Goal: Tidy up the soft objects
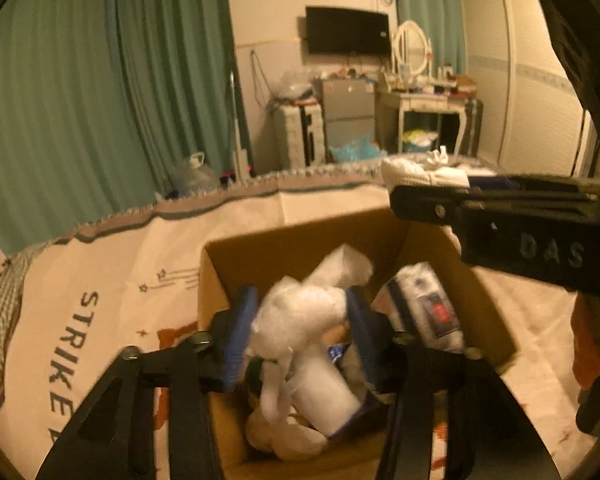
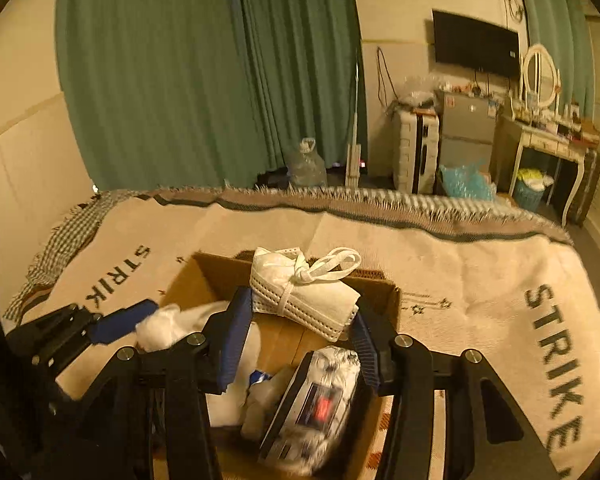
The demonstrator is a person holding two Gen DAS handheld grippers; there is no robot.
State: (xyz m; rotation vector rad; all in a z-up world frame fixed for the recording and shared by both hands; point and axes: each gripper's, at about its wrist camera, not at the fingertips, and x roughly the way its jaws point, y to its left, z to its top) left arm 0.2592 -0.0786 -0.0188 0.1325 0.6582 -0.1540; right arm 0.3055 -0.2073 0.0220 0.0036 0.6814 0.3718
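Matt cardboard box (image 1: 284,240), woven blanket (image 2: 440,264)

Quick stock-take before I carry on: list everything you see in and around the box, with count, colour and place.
cardboard box: one, brown, open, on the blanket
blanket: one, cream with dark STRIKE lettering and fringed edge, under the box
white plush toy: one, white, over the box, between the left gripper's fingers
folded white cloth bundle: one, white, tied with a strap, over the box's far side, in the right gripper
patterned packet: one, white and dark with a red patch, inside the box on its right
curtains: green, back wall
TV: one, black, wall-mounted
dressing table: one, cream, far right, oval mirror
left gripper: black, blue pads
right gripper: black, blue pads
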